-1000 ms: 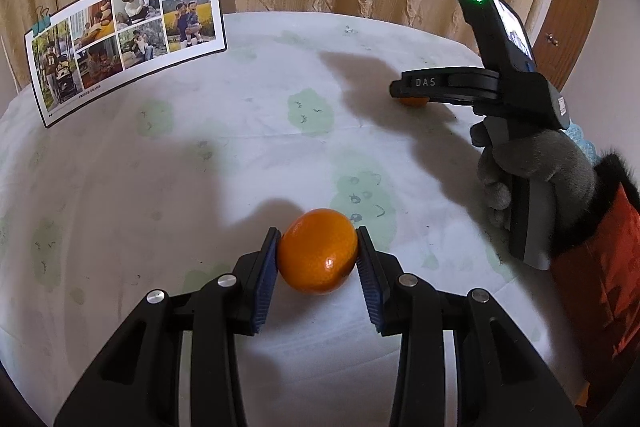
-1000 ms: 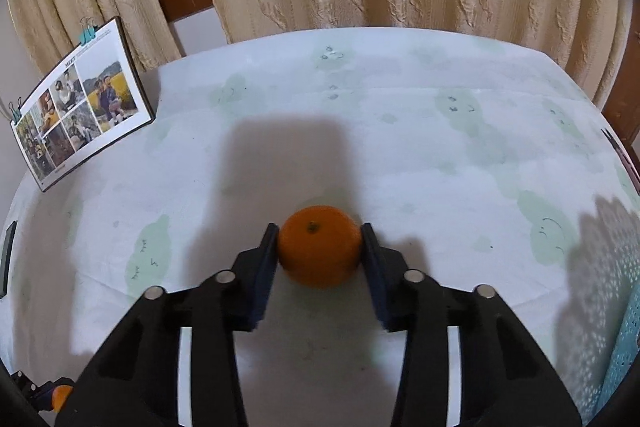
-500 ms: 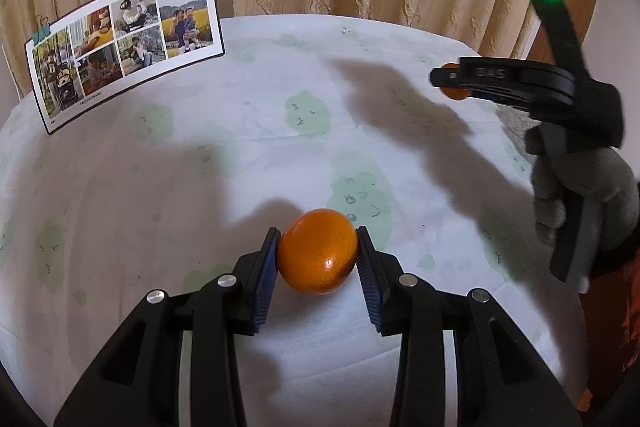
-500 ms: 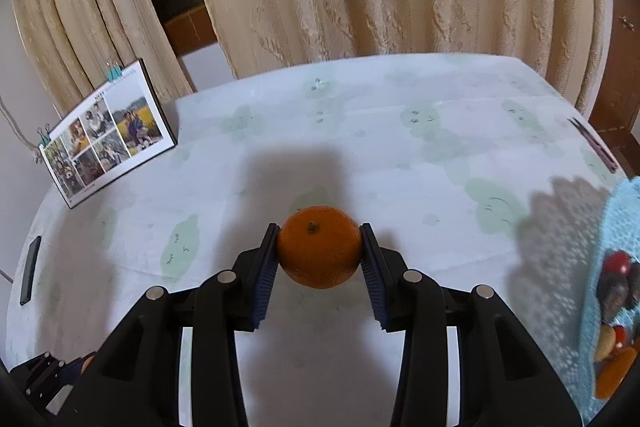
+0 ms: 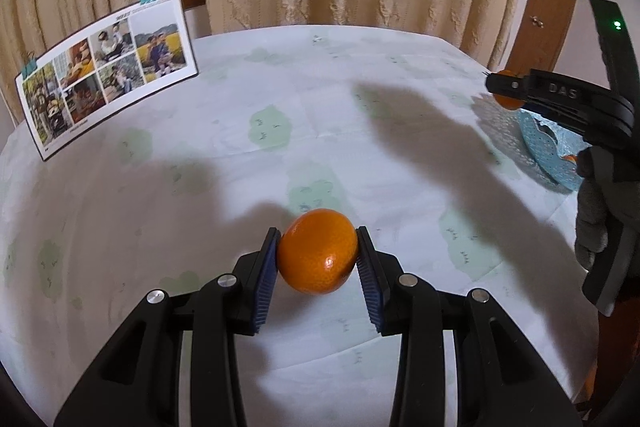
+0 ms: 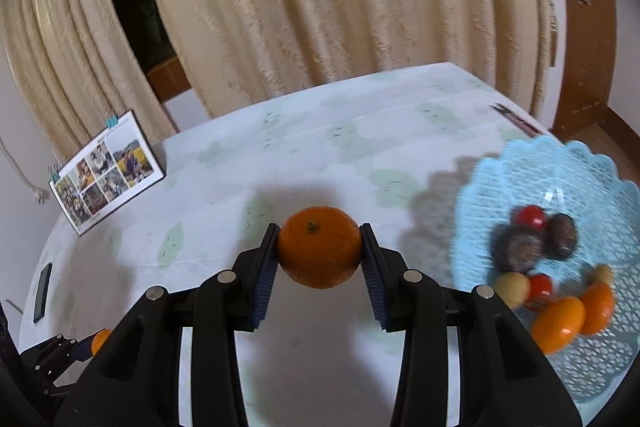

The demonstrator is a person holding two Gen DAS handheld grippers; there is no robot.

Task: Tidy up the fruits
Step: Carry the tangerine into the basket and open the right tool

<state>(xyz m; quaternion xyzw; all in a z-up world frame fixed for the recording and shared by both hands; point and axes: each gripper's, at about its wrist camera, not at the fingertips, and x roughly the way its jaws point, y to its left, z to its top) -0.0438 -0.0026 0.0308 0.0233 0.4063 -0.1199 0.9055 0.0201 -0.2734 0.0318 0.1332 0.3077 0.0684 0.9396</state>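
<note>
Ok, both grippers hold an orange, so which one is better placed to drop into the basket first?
Right. The right gripper, shut on its orange, has the blue basket close beside it. The left gripper holds its orange farther across the table.

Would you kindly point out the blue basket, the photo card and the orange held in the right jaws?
blue basket (image 6: 520, 171): right wrist view, bare lattice rim at its upper left.
photo card (image 5: 108, 71): left wrist view, middle of its photo collage.
orange (image 6: 319, 253): right wrist view, centre of its peel.
</note>
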